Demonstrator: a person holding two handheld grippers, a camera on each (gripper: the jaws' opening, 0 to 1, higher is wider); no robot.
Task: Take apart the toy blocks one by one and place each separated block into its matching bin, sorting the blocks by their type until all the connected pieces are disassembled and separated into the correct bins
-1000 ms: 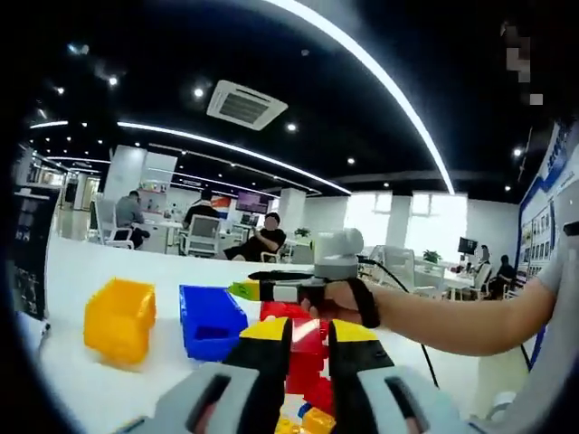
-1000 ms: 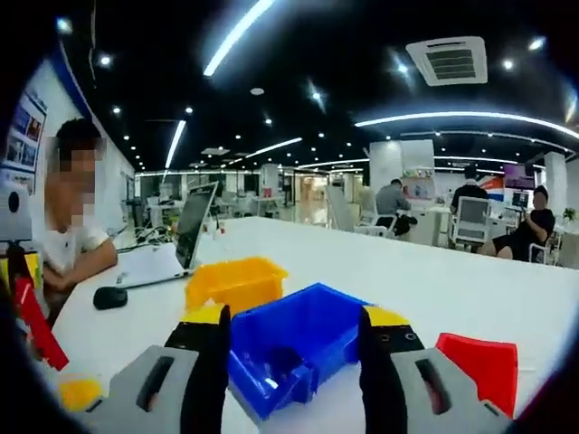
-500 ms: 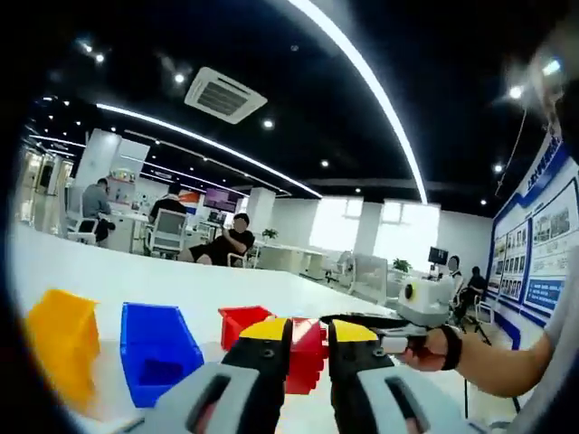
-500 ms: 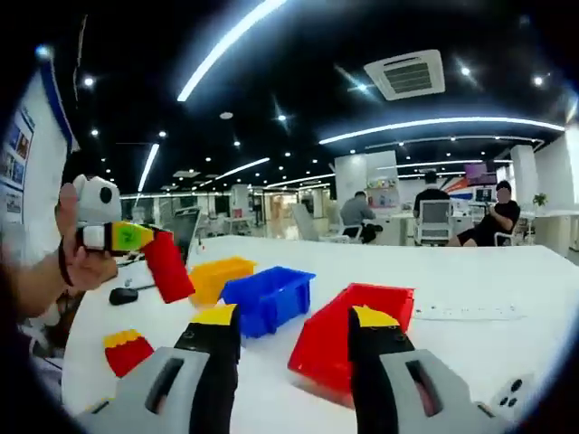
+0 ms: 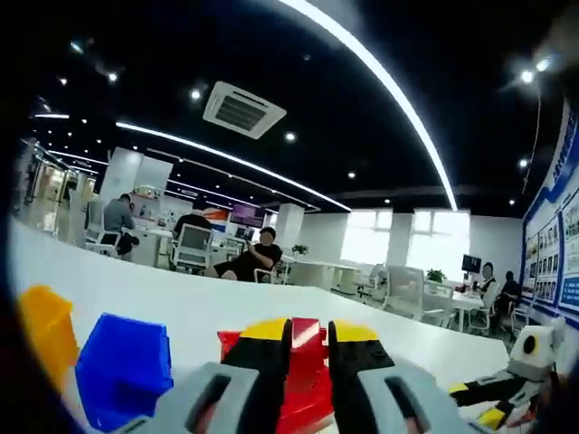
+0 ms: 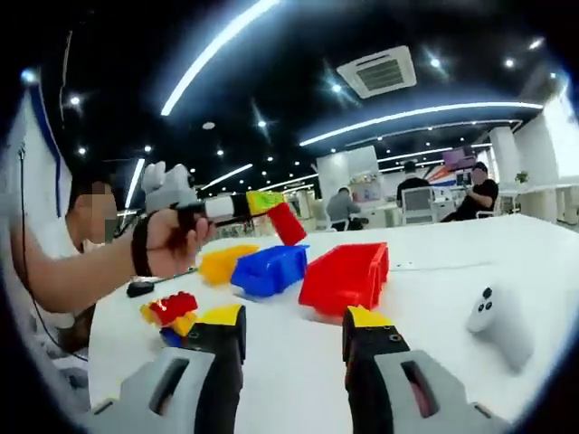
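A: Biggest thing first?
B: White table (image 6: 434, 298), runs across both views. Rt gripper view: red bin (image 6: 346, 277) near centre, tipped w/ its opening toward 3 o'clock; blue bin (image 6: 269, 269) just beside it at 9 o'clock, yellow bin (image 6: 226, 263) beyond that, same line

A: Left gripper view?
B: Same 3 bins. Yellow at far 9 o'clock edge, blue at 7–8 o'clock, red bin low centre behind the jaws

A: Left gripper (image 5: 306, 336) state?
B: Jaws nearly together, clamped on a red block (image 5: 305, 336), which sits right btwn the yellow tips. In rt gripper view you see it from outside: a hand (image 6: 167, 240) holds it at 10 o'clock, red block sticking out at the tip, up in the air above the blue & red bins, not touching them

A: Rt gripper (image 6: 294, 327)?
B: Jaws wide apart, nothing btwn them, bare table in the gap. It pokes into left gripper view at 4 o'clock, low edge

A: Remaining blocks?
B: Small joined cluster (image 6: 172, 315), red, yellow, a bit of blue, on the table at 8 o'clock in rt gripper view, just beside the left jaw tip of the rt gripper

A: Anything else?
B: White rounded device (image 6: 500, 321) on table at 4 o'clock; dark mouse (image 6: 139, 288) at 9 o'clock. People seated at desks far back
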